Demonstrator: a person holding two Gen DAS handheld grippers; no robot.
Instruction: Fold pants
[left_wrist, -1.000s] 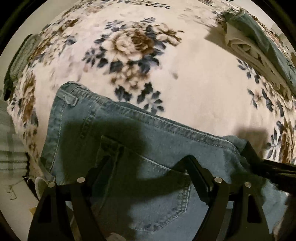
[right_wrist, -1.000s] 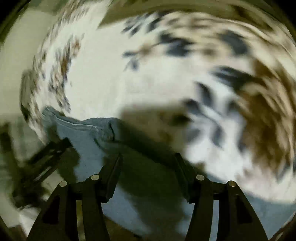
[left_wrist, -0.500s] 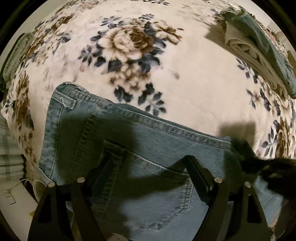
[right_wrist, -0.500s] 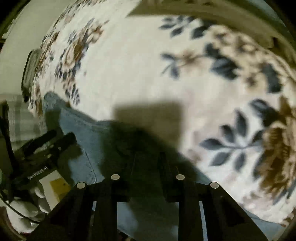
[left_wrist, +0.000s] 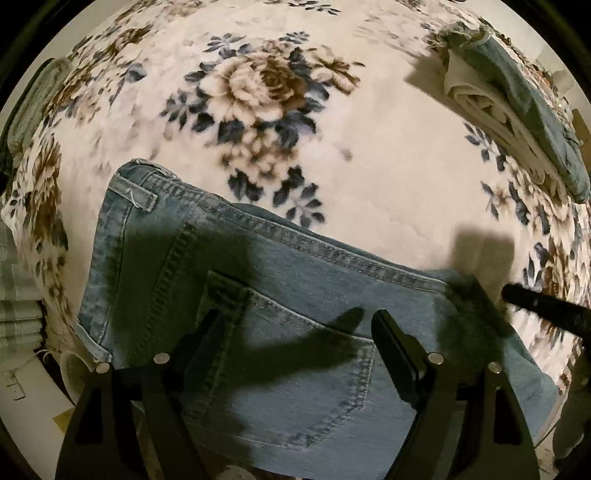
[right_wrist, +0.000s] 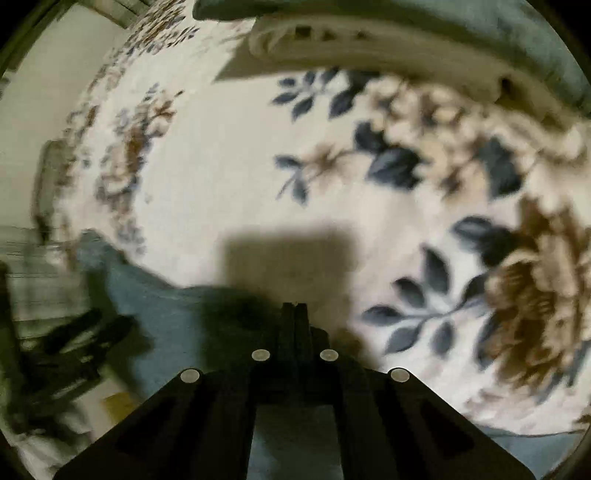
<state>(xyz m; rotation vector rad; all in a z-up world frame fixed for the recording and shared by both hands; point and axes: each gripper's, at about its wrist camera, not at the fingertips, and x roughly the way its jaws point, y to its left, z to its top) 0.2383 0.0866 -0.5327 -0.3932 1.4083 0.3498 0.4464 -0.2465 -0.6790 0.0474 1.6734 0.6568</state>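
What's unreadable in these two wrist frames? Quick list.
- Right tool: jaws closed at the jeans edge; its own shadow and motion blur in the right wrist view hide whether denim is pinched.
- Jeans legs: cut off by the lower edge in both views.
- Left tool: open above the back pocket; contact unclear in the left wrist view.
- Folded pile: squeezed at the fisheye rim, items indistinct.

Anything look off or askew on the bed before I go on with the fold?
Nothing stands out. The jeans lie flat on the floral blanket, back pocket up, with no bunching visible. The folded pile at the far edge looks tidy. The right wrist view is blurred, so small creases there cannot be judged.
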